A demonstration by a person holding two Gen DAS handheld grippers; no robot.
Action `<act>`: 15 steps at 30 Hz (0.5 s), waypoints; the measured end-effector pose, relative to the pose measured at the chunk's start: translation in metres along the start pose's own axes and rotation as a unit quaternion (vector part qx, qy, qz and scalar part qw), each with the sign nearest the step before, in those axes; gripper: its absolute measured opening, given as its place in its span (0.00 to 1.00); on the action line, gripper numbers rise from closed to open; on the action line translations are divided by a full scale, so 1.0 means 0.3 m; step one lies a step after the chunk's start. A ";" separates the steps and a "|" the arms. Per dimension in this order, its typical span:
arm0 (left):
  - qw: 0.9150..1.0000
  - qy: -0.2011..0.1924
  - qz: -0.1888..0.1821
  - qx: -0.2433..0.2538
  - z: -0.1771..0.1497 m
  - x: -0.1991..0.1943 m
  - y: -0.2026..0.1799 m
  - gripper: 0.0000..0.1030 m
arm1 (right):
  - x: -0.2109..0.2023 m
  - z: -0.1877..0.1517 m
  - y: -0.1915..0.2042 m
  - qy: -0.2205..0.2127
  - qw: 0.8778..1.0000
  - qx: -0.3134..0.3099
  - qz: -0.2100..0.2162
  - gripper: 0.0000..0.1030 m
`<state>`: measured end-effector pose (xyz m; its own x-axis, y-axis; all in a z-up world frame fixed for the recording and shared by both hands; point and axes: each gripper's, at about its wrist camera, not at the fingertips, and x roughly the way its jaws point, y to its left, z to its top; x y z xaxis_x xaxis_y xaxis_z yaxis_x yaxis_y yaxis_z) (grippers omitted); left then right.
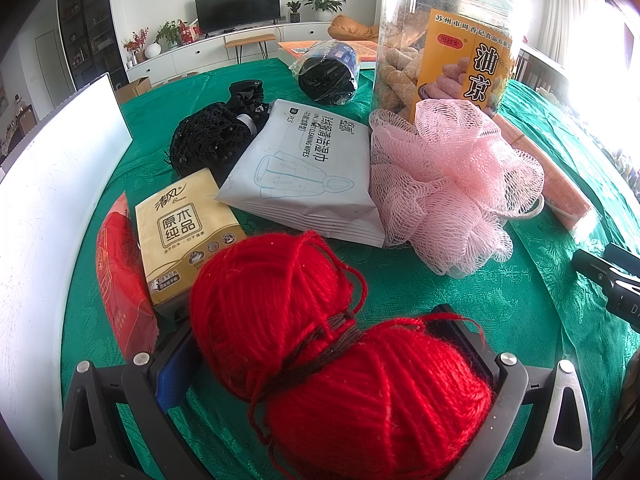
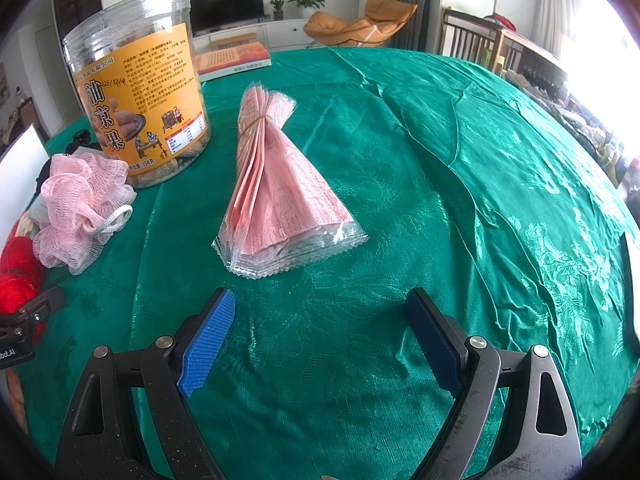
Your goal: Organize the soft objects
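My left gripper [image 1: 324,340] is shut on a red yarn skein [image 1: 328,344] tied with dark thread, held low over the green tablecloth [image 1: 520,312]. Beyond it lie a yellow tissue pack [image 1: 184,236], a red packet [image 1: 120,276], a white wet-wipes pack [image 1: 304,168], a pink mesh bath pouf [image 1: 448,184], a black knitted item [image 1: 208,140] and a black wrapped roll [image 1: 328,72]. My right gripper [image 2: 320,332] is open and empty above the cloth, short of a bundle of pink packets in clear wrap [image 2: 276,192]. The pouf [image 2: 80,208] and yarn [image 2: 18,272] show at its left.
A tall clear snack jar with an orange label [image 1: 444,40] [image 2: 140,92] stands behind the pouf. A white board [image 1: 52,184] stands at the left. A book [image 2: 232,60] lies at the far table edge. A flat orange packet [image 1: 552,176] lies right of the pouf.
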<state>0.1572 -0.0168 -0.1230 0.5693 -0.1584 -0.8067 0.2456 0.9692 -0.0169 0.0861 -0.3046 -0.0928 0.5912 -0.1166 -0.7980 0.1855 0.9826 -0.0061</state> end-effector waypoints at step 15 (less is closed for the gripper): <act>1.000 0.001 0.004 -0.002 -0.002 -0.006 -0.020 1.00 | 0.000 0.000 0.000 0.000 1.000 0.000 0.000 0.87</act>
<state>0.1542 -0.0222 -0.1220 0.5702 -0.1501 -0.8077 0.2373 0.9713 -0.0130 0.0860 -0.3045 -0.0929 0.5913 -0.1162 -0.7981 0.1851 0.9827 -0.0059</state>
